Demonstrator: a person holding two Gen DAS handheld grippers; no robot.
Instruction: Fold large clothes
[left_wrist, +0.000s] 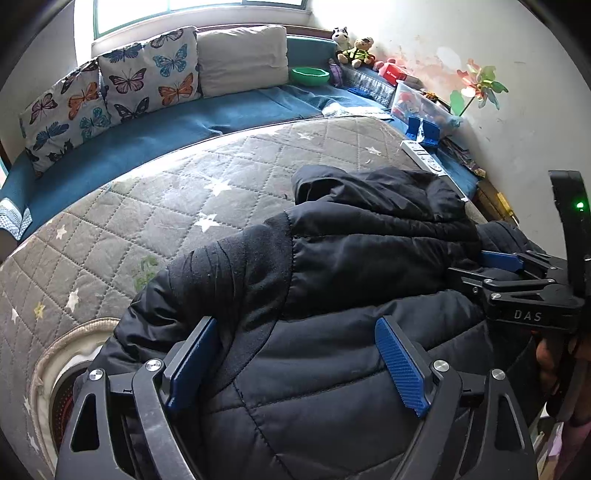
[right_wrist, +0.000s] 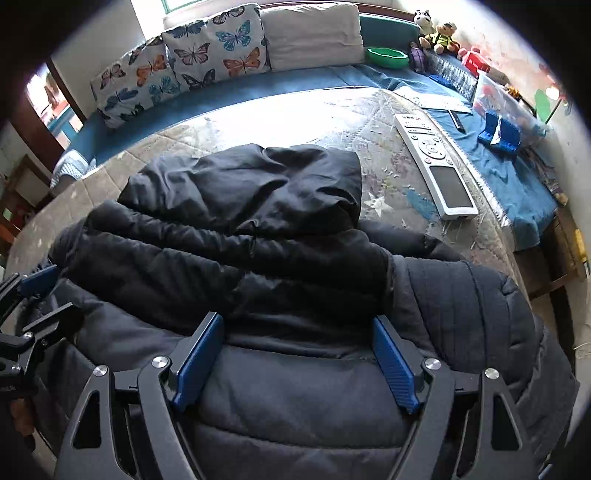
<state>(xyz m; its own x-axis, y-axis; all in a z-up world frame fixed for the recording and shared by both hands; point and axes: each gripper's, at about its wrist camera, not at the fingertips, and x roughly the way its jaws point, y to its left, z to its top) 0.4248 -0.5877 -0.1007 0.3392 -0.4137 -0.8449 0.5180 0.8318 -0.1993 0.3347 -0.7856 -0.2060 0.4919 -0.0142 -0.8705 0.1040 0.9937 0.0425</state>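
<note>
- Black quilted puffer jacket with hood (left_wrist: 351, 258): lies on the bed, partly folded into a bulky bundle; hood (right_wrist: 258, 184) on the far side, pointing toward the cushions; a ribbed sleeve section (right_wrist: 454, 306) sits at the bundle's right edge in the right wrist view.
- Grey quilted mattress cover with white stars (left_wrist: 166, 206): carries the jacket; bare to the jacket's far side and left.
- Left gripper (left_wrist: 299, 365): black frame, blue ribbed pads; jaws stand wide, straddling the near part of the jacket, with fabric between the pads but not pinched.
- Right gripper (right_wrist: 295, 362): same build; jaws stand wide over the near edge of the jacket, not clamped on it. It also shows at the right edge of the left wrist view.
- White remote control (right_wrist: 432, 162): flat on the mattress, near the hood's right side, not touching it.
- Butterfly-print cushions (left_wrist: 147, 74): propped along the blue bench behind the bed.
- Green bowl (left_wrist: 309, 75): on the blue bench beside a plain grey cushion (left_wrist: 243, 59).
- Stuffed toys (left_wrist: 354, 48): in the far corner.
</note>
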